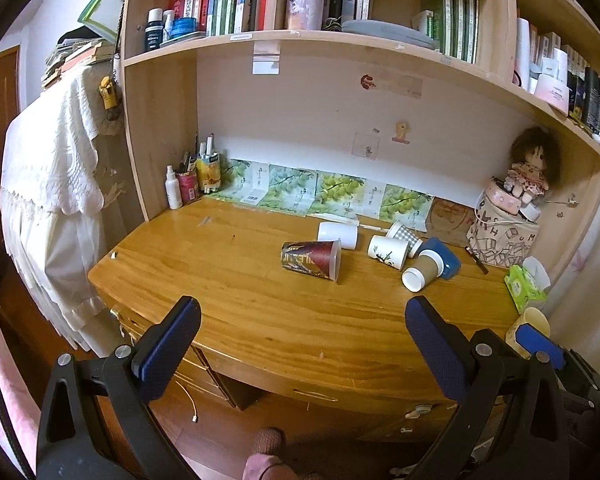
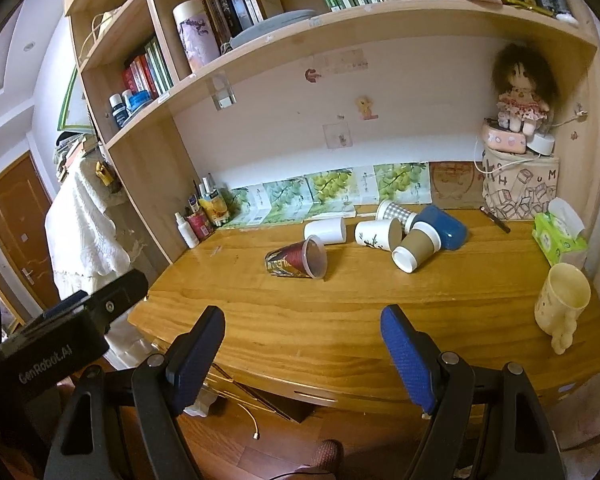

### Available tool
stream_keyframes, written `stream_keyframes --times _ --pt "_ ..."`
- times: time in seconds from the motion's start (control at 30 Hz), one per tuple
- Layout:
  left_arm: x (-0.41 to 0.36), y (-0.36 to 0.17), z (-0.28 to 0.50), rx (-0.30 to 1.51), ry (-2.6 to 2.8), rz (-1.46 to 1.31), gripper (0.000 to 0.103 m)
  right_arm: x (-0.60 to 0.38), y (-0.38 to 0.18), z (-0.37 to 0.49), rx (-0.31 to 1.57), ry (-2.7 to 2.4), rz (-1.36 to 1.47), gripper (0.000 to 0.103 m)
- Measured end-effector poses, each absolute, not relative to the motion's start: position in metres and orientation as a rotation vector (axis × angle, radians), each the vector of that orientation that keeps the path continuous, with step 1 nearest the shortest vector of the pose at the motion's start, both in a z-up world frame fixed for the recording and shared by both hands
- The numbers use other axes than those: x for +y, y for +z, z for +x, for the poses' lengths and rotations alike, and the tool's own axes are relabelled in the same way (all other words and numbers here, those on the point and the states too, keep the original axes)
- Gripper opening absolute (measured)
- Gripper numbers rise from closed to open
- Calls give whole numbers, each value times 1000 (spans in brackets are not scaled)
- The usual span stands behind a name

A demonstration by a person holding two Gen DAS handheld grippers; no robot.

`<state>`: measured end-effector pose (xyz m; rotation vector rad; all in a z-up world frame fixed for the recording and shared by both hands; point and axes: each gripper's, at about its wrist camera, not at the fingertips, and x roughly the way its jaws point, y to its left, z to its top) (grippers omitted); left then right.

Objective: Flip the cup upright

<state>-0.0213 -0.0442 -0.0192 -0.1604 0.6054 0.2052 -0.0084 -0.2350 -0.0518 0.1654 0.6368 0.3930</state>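
Both hand-held grippers, left [image 1: 302,320] and right [image 2: 302,330], gape empty over desk [image 2: 340,320] front edge; 6 cups, printed cup [image 2: 296,260] nearest, lie toppled toward back edge.

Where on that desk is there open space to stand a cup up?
The widest bare wood is the desk's front half, between the printed plastic cup and the near edge. Its left side toward the pen holders is also free. It is crowded at the back right, where tipped cups cluster, and beside the cream mug.
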Motion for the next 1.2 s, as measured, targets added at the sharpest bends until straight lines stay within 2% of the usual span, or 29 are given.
stream_keyframes --times 0.57,1.2 --pt "-58 -34 13 669 178 -170 102 -251 -65 22 698 374 185 81" --pt "-35 -60 111 843 135 -72 102 -246 -104 100 875 300 344 81"
